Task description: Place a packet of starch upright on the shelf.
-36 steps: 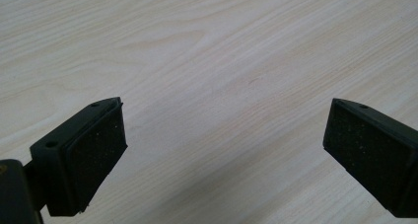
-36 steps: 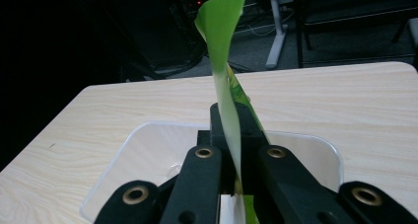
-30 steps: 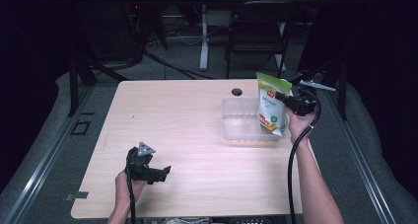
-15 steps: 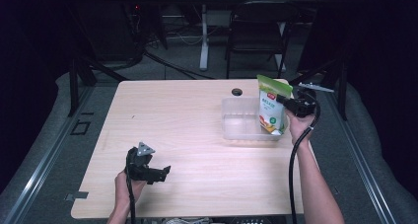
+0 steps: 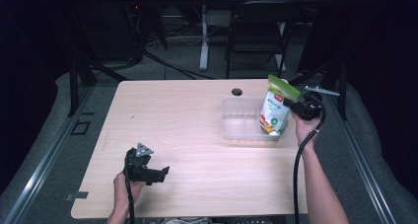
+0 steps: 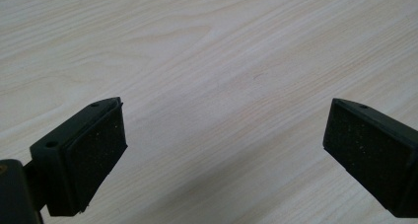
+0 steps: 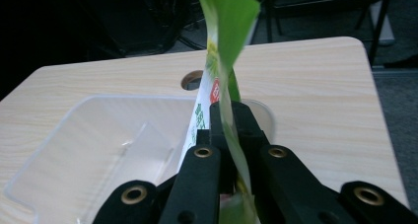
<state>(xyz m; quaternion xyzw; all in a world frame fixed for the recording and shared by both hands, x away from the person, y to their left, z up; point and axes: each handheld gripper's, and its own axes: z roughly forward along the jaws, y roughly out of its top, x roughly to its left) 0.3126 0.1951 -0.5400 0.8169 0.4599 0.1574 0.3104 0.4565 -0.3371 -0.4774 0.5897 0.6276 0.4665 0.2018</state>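
Green-and-white stand-up plastic pouch (image 5: pixel 277 108) hangs upright, pinched near its upper half by the right gripper (image 5: pixel 292 107), jaws clamped tight on the thin film, seen edge-on in the right gripper view (image 7: pixel 224 86). Pouch's lower end sits inside the clear rectangular plastic bin (image 5: pixel 236 130) at the bin's right end, w/ the long axis near vertical and the top tilted slightly away from the person. Bin lies directly left of & below the gripping hand, so the coming move looks like a short drop straight down, then release. Left gripper (image 5: pixel 156 173) rests low at the near-left of the pale wood-grain table (image 5: pixel 172 115), jaws spread wide w/ nothing between them (image 6: pixel 222 150), well apart from the bin. Right hand is clearly the nearer one.
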